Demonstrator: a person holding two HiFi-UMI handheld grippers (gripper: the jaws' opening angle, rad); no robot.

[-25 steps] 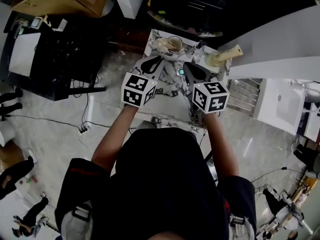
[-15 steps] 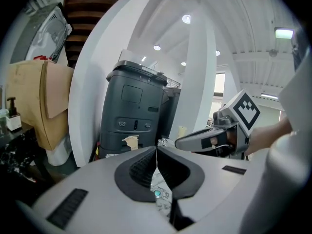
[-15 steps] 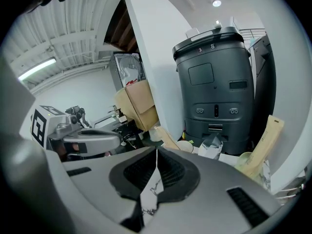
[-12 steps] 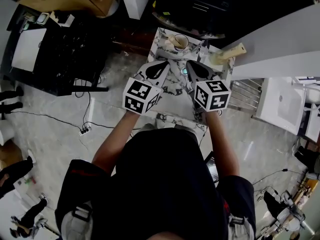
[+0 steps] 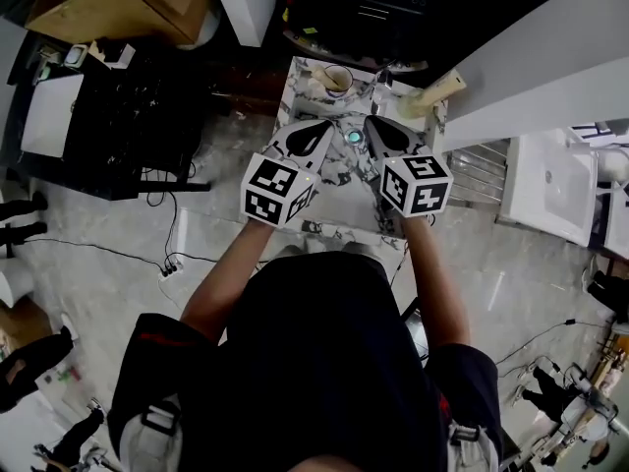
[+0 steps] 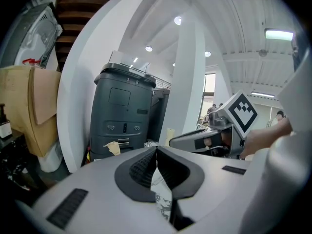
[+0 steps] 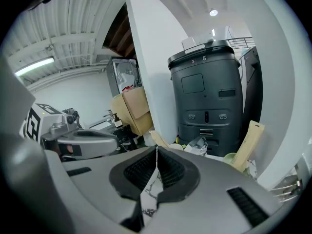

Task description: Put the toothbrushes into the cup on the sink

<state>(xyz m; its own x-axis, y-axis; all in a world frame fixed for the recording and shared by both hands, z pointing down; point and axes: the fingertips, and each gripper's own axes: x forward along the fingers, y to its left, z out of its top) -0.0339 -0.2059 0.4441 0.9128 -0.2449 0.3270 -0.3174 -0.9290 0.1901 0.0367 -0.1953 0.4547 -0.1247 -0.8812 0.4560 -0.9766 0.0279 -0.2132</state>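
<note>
Nearest me, my left gripper (image 5: pixel 322 129) and right gripper (image 5: pixel 373 126) hang side by side over the marble sink (image 5: pixel 339 200), jaws closed on nothing. Beyond, the cup (image 5: pixel 346 72) stands far left, a pale toothbrush (image 5: pixel 329 80) leaning inside.

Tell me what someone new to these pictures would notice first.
The left gripper and right gripper, each with a marker cube, are shut and empty, side by side over a marbled sink. At the sink's far edge stands a cup with what looks like a toothbrush in it. A dark grey cabinet looms in both gripper views.
</note>
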